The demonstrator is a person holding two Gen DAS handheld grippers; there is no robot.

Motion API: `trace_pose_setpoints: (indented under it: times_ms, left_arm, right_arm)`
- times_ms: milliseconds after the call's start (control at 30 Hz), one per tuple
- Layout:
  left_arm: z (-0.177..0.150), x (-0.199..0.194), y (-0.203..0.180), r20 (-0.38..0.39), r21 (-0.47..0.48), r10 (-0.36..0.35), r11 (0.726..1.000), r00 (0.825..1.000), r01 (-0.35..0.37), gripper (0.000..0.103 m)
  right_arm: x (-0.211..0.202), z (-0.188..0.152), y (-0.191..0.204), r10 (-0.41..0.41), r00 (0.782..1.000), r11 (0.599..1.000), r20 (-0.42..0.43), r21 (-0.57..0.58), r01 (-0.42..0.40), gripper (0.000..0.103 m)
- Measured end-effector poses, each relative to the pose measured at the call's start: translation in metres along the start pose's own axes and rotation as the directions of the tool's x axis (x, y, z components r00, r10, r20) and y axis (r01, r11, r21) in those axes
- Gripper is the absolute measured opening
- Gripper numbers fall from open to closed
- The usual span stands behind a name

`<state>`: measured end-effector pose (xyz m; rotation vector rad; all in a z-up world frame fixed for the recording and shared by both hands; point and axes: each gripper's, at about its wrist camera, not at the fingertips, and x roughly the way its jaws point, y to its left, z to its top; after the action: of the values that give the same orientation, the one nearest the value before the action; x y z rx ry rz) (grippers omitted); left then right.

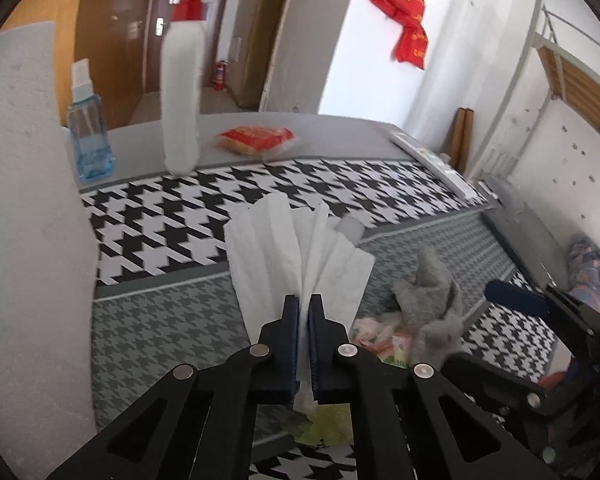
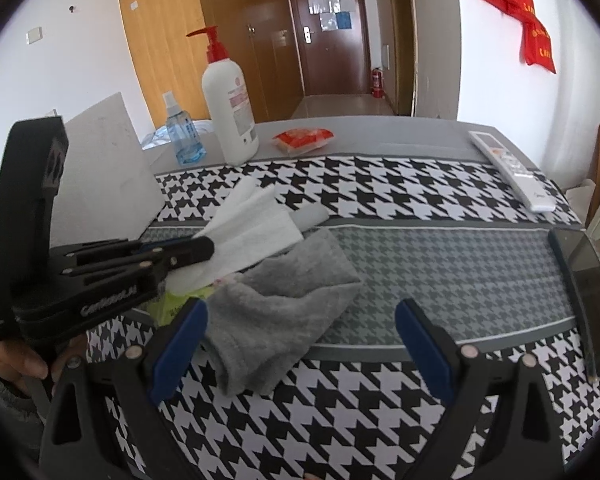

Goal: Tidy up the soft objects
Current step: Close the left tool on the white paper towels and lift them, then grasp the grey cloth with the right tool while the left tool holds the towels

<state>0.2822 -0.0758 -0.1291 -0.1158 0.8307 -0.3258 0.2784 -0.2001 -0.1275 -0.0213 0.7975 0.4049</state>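
My left gripper (image 1: 304, 300) is shut on a white tissue (image 1: 276, 248), which fans out above its pads. The tissue comes up out of a green-yellow tissue pack (image 1: 328, 420) that lies under the jaws. In the right wrist view the left gripper (image 2: 208, 246) reaches in from the left with the tissue (image 2: 252, 236) pinched at its tip, over the pack (image 2: 180, 304). A crumpled grey cloth (image 2: 284, 312) lies on the houndstooth table cover beside the pack. My right gripper (image 2: 302, 308) stands open just above the cloth's near edge, with nothing held.
At the back stand a white pump bottle (image 2: 230, 112) and a blue spray bottle (image 2: 184, 136), with a red packet (image 2: 302, 138) beside them. A white remote (image 2: 508, 168) and a dark phone (image 2: 592, 292) lie at the right edge. A white board (image 2: 108, 172) leans at the left.
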Motion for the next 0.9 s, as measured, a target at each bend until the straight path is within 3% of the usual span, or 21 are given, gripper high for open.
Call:
trace_pose_setpoints:
  times_ms: [200, 500, 633, 700, 733, 900]
  left_arm:
    - [-0.004, 0.001, -0.009, -0.037, 0.009, -0.087, 0.996, 0.995, 0.088, 0.004]
    - [-0.006, -0.011, -0.012, 0.0, 0.03, -0.079, 0.996, 0.997, 0.079, 0.004]
    - [-0.006, -0.014, -0.01, 0.01, 0.038, -0.071, 0.997, 0.997, 0.071, 0.004]
    - [-0.006, -0.015, -0.009, 0.012, 0.04, -0.058, 0.998, 0.998, 0.057, 0.004]
    - [-0.006, -0.015, -0.008, 0.011, 0.037, -0.057, 0.998, 0.998, 0.057, 0.004]
    - [-0.006, -0.018, -0.008, 0.02, 0.035, -0.066, 0.997, 0.998, 0.065, 0.004]
  right_arm:
    - [-0.002, -0.001, -0.002, 0.02, 1.0, 1.0, -0.001, 0.011, -0.02, 0.096]
    - [0.006, -0.001, -0.007, 0.056, 0.998, 0.997, -0.038, 0.054, -0.054, 0.068]
    - [0.01, -0.003, -0.011, 0.054, 0.997, 0.997, -0.062, 0.065, -0.05, 0.038]
    - [0.013, -0.006, -0.011, 0.049, 0.996, 0.997, -0.079, 0.06, -0.044, 0.029]
    - [0.013, -0.007, -0.011, 0.047, 0.996, 0.997, -0.081, 0.06, -0.042, 0.02]
    - [0.006, -0.01, -0.013, 0.045, 0.996, 0.998, -0.074, 0.058, -0.041, 0.017]
